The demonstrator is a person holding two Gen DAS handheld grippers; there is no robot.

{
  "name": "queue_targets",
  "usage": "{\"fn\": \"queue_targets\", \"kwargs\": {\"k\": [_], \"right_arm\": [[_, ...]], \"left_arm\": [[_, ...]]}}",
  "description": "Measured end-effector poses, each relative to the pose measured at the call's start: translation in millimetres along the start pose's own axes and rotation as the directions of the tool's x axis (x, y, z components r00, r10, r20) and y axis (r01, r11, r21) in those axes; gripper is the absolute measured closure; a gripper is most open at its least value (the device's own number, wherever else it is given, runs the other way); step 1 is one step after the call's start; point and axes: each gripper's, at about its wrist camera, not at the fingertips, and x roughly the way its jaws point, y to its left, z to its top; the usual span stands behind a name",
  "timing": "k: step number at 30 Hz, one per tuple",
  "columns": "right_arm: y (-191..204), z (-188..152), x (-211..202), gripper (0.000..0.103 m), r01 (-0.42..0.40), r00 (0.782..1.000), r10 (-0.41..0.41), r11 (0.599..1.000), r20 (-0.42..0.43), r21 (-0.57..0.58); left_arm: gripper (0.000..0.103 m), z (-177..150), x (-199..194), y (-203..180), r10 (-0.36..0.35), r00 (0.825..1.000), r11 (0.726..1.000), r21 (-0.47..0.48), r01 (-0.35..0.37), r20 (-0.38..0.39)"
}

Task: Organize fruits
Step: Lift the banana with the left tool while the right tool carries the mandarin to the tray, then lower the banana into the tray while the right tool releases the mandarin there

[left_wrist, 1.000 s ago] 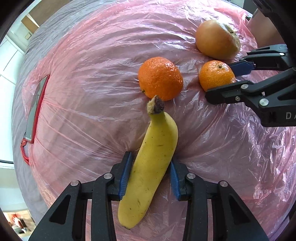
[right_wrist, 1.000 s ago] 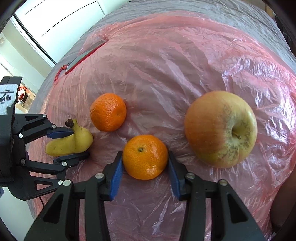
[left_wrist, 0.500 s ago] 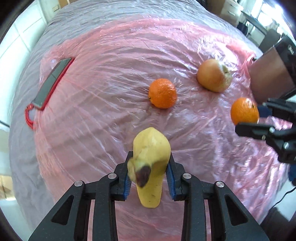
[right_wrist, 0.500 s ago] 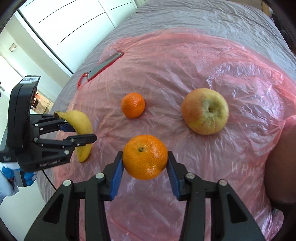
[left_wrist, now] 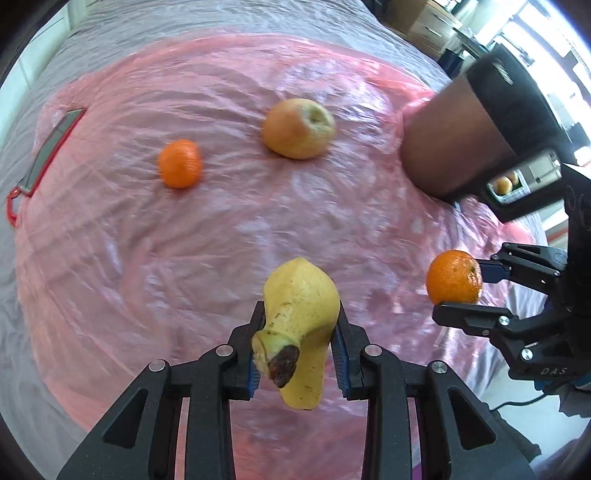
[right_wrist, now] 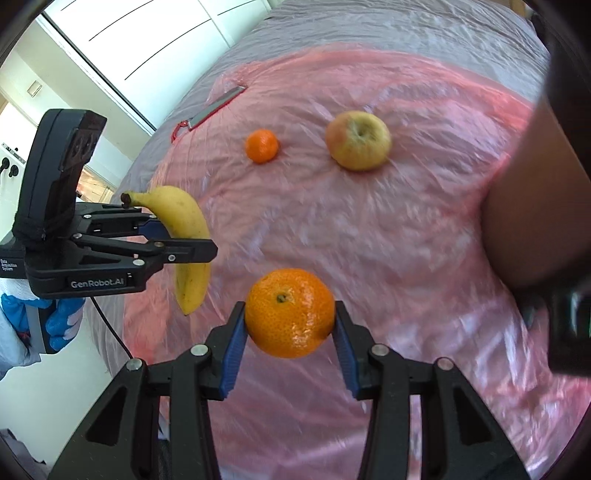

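Observation:
My left gripper is shut on a yellow banana and holds it clear above the pink plastic sheet, its brown stem toward the camera. In the right wrist view the same banana hangs curved in that left gripper at the left. My right gripper is shut on a tangerine, lifted off the sheet; this tangerine shows at the right of the left wrist view. A second tangerine and an apple lie on the sheet further back.
A grey phone with a red strap lies at the sheet's far left edge. A person's bare forearm fills the right side. The pink sheet covers a grey wrinkled cover. White cupboard doors stand behind.
Both grippers have risen and pulled back from the sheet, the left carrying the banana, the right carrying the tangerine. The banana has tipped stem-first toward the camera. The apple and other tangerine stayed put.

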Motion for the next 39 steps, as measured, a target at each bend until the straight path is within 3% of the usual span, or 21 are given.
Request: {"fn": "queue_targets", "kwargs": {"k": [12, 23, 32, 39], "right_arm": [[-79.4, -79.3, -68.3, 0.064, 0.103, 0.995, -0.103, 0.977, -0.010, 0.186], [-162.2, -123.8, -133.2, 0.064, 0.186, 0.977, -0.210, 0.923, 0.037, 0.338], [-243.5, -138.8, -190.7, 0.064, 0.249, 0.941, -0.324, 0.862, 0.100, 0.442], [-311.5, -123.5, -223.2, 0.064, 0.291, 0.905, -0.396, 0.841, 0.153, 0.455]], "left_arm": [[0.076, 2.2, 11.0, -130.2, -0.113, 0.990, 0.974, 0.187, 0.126, -0.079], [0.076, 15.1, 27.0, -254.8, -0.188, 0.975, 0.904, 0.367, 0.219, -0.119], [0.076, 65.3, 40.2, -356.5, -0.272, 0.958, 0.868, 0.406, 0.284, -0.089], [0.076, 133.9, 69.2, -411.6, -0.253, 0.967, 0.893, 0.378, 0.244, -0.027]]}}
